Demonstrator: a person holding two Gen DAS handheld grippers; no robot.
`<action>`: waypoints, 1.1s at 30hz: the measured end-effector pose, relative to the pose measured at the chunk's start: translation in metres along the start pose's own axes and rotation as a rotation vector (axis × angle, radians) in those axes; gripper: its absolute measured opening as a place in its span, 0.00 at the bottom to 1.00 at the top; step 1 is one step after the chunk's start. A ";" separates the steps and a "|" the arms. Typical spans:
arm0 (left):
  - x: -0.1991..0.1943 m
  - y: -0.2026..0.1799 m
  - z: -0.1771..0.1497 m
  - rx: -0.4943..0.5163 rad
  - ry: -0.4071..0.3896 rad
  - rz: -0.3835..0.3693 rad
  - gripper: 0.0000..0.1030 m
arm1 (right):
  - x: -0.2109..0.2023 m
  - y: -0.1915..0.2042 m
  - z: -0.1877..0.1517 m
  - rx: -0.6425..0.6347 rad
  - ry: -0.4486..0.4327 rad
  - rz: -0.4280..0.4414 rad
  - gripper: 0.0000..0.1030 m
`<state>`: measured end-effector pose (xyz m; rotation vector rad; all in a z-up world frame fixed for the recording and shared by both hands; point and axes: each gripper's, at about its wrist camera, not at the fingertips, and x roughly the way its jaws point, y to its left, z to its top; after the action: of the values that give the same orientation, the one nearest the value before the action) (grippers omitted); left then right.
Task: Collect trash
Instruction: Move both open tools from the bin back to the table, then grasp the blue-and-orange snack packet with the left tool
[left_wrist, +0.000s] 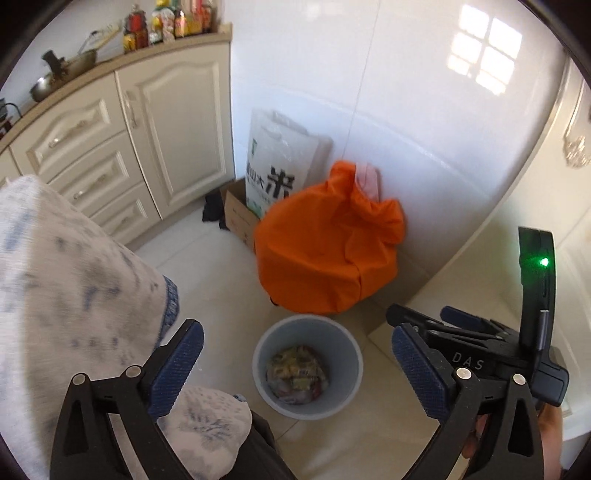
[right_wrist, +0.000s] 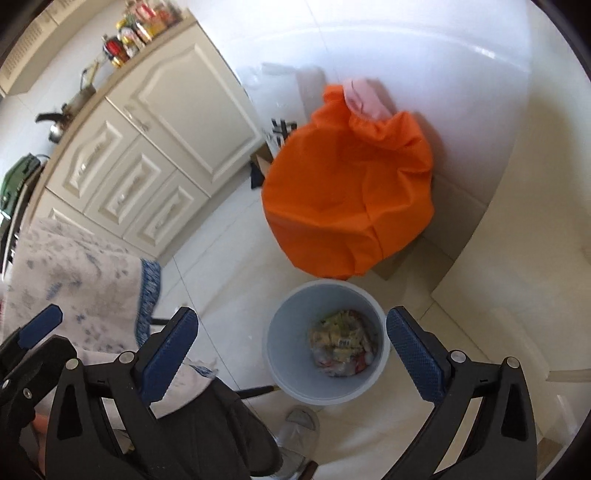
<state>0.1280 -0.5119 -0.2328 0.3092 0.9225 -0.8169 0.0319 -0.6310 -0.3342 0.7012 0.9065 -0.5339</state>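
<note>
A pale blue trash bin (left_wrist: 264, 354) stands on the floor below both grippers and also shows in the right wrist view (right_wrist: 291, 343). Crumpled wrappers (left_wrist: 297, 373) lie in its bottom, seen too in the right wrist view (right_wrist: 343, 345). My left gripper (left_wrist: 295, 373) is open and empty, held above the bin. My right gripper (right_wrist: 291, 354) is open and empty, also above the bin. The right gripper shows in the left wrist view (left_wrist: 424, 325) at the right, and the left gripper's finger (right_wrist: 40, 326) at the right wrist view's left edge.
A big orange bag (left_wrist: 325, 243) sits behind the bin against the white wall, with a rice sack (left_wrist: 277, 162) and a cardboard box (left_wrist: 238, 214) beside it. Cream cabinets (left_wrist: 122, 147) run along the left. A cloth-covered table (left_wrist: 66, 280) is at near left.
</note>
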 end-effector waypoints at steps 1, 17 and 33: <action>-0.011 0.001 0.000 -0.006 -0.022 -0.003 0.99 | -0.008 0.005 0.001 -0.006 -0.015 0.000 1.00; -0.221 0.134 -0.059 -0.183 -0.373 0.149 0.99 | -0.133 0.199 0.000 -0.312 -0.253 0.142 1.00; -0.250 0.313 -0.082 -0.403 -0.290 0.452 0.99 | -0.098 0.391 -0.037 -0.589 -0.249 0.164 1.00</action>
<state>0.2273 -0.1347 -0.1105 0.0379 0.6859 -0.2397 0.2281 -0.3333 -0.1425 0.1652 0.7126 -0.1814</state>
